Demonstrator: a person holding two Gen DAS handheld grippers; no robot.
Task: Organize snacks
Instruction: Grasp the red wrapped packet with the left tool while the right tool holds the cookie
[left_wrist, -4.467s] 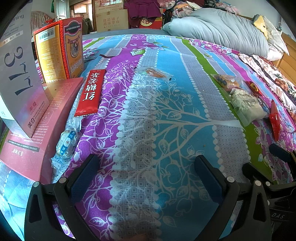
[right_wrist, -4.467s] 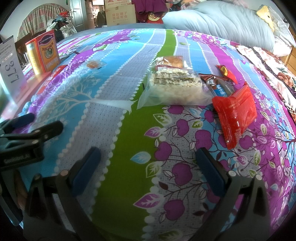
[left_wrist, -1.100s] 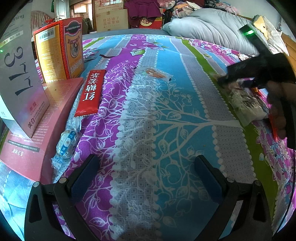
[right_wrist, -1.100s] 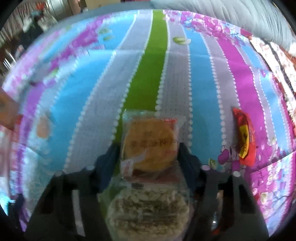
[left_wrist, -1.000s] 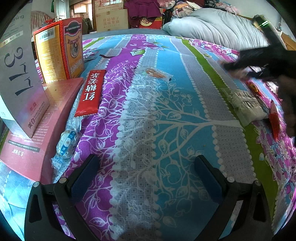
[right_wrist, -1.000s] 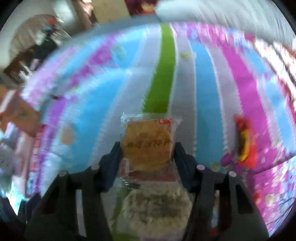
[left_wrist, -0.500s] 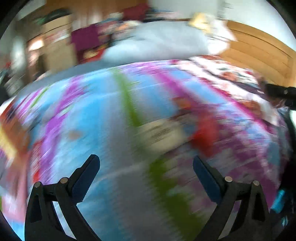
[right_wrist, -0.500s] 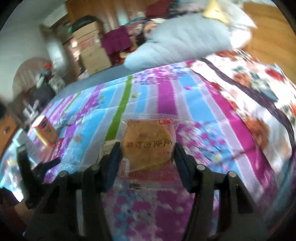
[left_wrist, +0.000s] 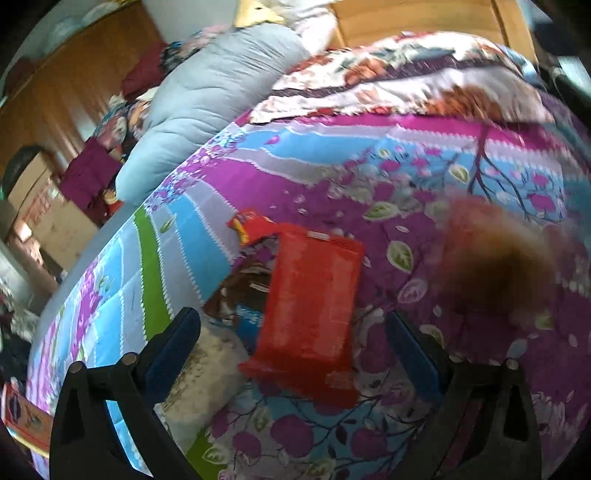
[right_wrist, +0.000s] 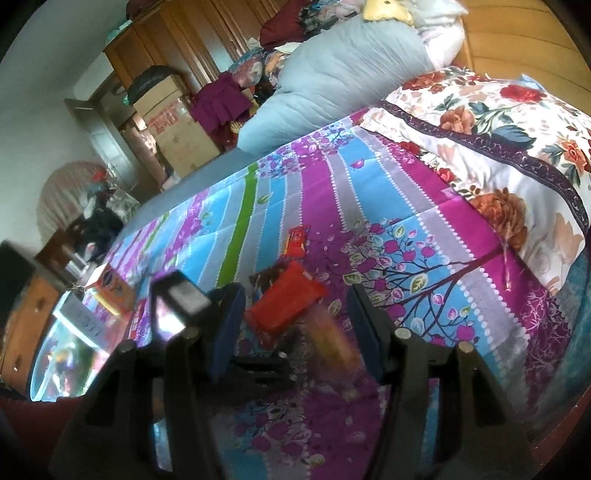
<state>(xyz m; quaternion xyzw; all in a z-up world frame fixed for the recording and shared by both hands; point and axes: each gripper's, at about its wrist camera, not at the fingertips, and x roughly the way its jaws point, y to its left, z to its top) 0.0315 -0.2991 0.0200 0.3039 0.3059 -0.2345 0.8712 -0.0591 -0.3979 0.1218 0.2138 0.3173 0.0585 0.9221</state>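
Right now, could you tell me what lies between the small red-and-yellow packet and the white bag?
Between the small red-and-yellow packet and the white bag lies a brown-and-blue packet, partly under the large red packet; the left wrist view shows it.

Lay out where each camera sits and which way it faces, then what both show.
Left wrist: sits on the left gripper, tilted down at the red packet on the bedspread; its two open fingers show.
Right wrist: sits on the right gripper, looking across the bedspread toward the wardrobe; its fingers show, a blurred pastry between them.
Shared: the red packet and grey duvet.
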